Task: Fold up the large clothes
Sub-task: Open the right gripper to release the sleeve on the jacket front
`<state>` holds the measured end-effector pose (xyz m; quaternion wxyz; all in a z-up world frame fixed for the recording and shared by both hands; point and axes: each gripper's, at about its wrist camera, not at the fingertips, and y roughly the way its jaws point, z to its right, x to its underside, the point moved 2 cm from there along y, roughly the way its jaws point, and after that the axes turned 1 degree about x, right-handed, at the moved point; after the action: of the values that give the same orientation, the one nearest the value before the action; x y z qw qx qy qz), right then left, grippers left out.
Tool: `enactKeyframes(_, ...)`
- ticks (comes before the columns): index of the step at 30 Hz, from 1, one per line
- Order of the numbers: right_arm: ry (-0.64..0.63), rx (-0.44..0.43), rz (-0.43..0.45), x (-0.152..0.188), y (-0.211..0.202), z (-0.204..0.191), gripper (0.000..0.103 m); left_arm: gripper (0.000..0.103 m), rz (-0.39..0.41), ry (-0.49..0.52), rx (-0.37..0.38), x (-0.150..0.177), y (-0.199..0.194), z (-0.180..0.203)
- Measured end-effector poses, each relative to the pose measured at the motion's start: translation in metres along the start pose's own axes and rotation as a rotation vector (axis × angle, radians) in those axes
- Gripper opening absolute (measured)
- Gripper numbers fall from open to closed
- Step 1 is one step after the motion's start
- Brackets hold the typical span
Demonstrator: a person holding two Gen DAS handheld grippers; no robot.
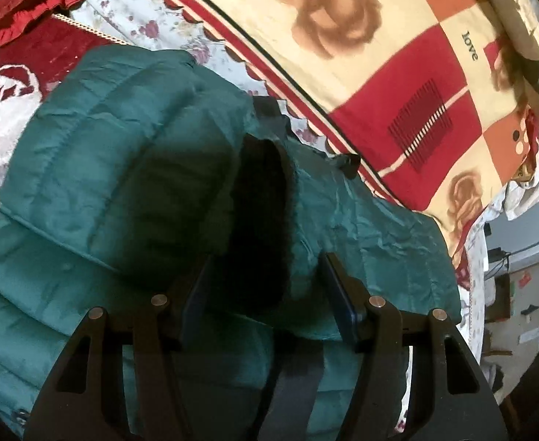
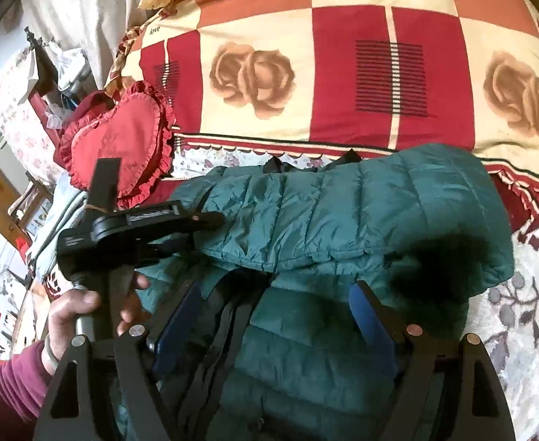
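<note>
Both wrist views look closely down on the jacket (image 1: 122, 191).

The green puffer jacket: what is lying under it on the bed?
Around the green puffer jacket a white floral bedspread shows, with the checkered rose quilt behind. What lies directly beneath the jacket is covered and cannot be seen.

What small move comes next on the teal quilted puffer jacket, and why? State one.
Probably close the left gripper on the teal quilted puffer jacket: it and the right gripper both stand open, holding nothing, and the jacket's bulging folded layer lies right ahead of the left one's opening.
</note>
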<state>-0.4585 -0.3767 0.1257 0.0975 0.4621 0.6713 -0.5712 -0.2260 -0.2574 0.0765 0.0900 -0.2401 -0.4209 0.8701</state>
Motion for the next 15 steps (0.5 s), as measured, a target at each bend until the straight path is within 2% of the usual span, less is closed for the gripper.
enactKeyframes(4,0.002,0.008,0.017,0.0,-0.01,0.002,0.081,0.059,0.006,0.04,0.023,0.003,0.003,0.008)
enactKeyframes(5,0.005,0.014,0.025,0.0,-0.014,0.004,0.081,0.053,0.003,0.048,0.042,0.003,0.004,0.01)
enactKeyframes(6,0.01,0.02,0.031,-0.001,-0.017,0.006,0.081,0.032,-0.003,0.056,0.061,0.002,0.005,0.012)
enactKeyframes(7,0.015,0.028,0.039,-0.002,-0.021,0.008,0.081,0.03,-0.027,0.073,0.081,0.002,0.006,0.015)
enactKeyframes(10,0.027,0.059,0.071,-0.009,-0.035,0.016,0.081,0.026,-0.004,0.121,0.076,-0.003,-0.012,0.021)
enactKeyframes(13,0.051,0.101,0.114,-0.023,-0.052,0.028,0.081,0.026,0.078,0.172,0.052,-0.018,-0.045,0.02)
enactKeyframes(15,0.077,0.133,0.14,-0.033,-0.059,0.036,0.081,0.026,0.128,0.172,0.029,-0.032,-0.065,0.01)
